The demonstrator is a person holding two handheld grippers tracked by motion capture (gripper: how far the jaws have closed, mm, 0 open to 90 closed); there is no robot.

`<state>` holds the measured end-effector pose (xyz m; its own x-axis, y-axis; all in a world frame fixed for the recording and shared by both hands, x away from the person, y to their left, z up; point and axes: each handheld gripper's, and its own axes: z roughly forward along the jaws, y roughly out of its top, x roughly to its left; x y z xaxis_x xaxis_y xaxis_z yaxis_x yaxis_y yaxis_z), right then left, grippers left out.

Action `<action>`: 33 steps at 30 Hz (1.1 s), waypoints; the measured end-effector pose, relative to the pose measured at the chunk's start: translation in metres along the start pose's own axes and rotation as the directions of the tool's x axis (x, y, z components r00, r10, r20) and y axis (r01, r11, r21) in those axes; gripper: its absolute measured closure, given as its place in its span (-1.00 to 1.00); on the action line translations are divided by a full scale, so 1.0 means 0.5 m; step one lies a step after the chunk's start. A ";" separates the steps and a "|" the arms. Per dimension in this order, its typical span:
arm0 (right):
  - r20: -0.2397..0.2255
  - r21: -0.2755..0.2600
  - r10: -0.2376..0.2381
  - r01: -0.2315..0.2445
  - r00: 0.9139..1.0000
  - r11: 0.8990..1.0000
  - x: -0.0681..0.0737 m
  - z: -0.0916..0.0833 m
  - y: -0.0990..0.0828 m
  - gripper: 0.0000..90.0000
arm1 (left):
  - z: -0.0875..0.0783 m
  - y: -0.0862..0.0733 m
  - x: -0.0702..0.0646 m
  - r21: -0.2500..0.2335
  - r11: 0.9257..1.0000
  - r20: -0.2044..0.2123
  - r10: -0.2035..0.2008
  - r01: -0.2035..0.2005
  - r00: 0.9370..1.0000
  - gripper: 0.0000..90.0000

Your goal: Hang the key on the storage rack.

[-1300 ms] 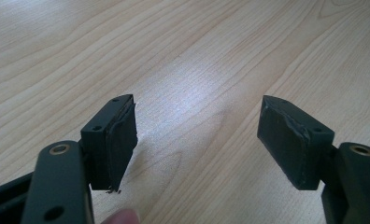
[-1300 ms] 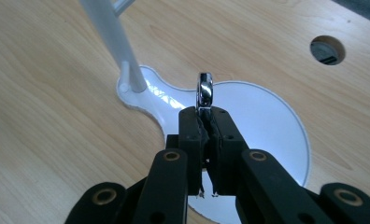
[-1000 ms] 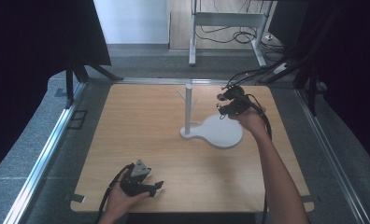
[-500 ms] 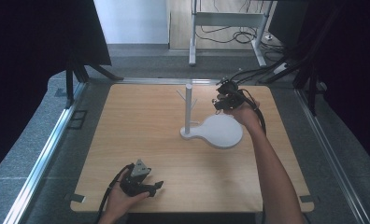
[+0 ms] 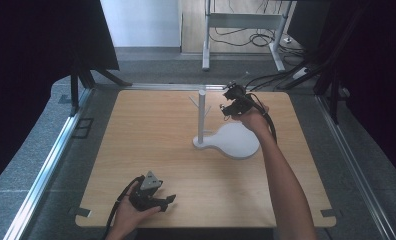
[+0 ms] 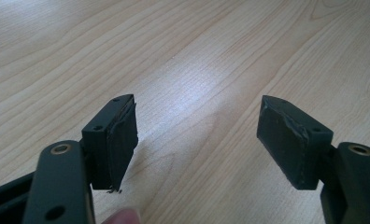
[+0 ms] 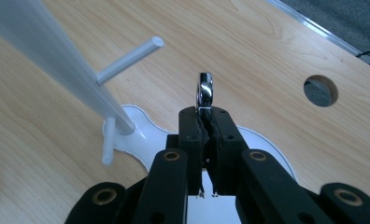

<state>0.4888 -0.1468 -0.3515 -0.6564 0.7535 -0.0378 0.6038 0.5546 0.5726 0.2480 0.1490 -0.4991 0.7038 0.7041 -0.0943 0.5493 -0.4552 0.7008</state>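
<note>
A white stand (image 5: 201, 117) with short side pegs rises from a flat white base (image 5: 233, 141) at mid-table. My right gripper (image 5: 227, 106) hovers above the base, just right of the pole's top, apart from it. In the right gripper view it (image 7: 205, 119) is shut on a shiny metal ring (image 7: 205, 91) that sticks up edge-on from the pads. A white peg (image 7: 129, 58) juts from the pole (image 7: 57, 60) to the ring's left. My left gripper (image 5: 166, 202) rests near the table's front edge, and in its own view it (image 6: 197, 144) is open over bare wood.
The wooden table (image 5: 151, 130) has a round cable hole (image 7: 320, 90) near its far right corner. Metal rails run along both sides. Black curtains and a desk frame (image 5: 246, 30) with floor cables stand beyond the far edge.
My right gripper has carried the ring leftward and a little farther back, closer to the stand's pole. The left gripper has stayed where it was.
</note>
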 end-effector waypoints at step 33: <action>0.008 -0.002 -0.046 0.046 0.999 0.999 0.051 0.042 0.042 0.89 | 0.001 0.000 -0.001 0.002 1.000 0.009 0.003 -0.003 1.000 -0.34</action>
<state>0.4942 -0.1085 -0.3579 -0.6798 0.7301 -0.0703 0.5722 0.5879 0.5718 0.2477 0.1482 -0.4993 0.7094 0.6978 -0.0988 0.5483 -0.4583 0.6995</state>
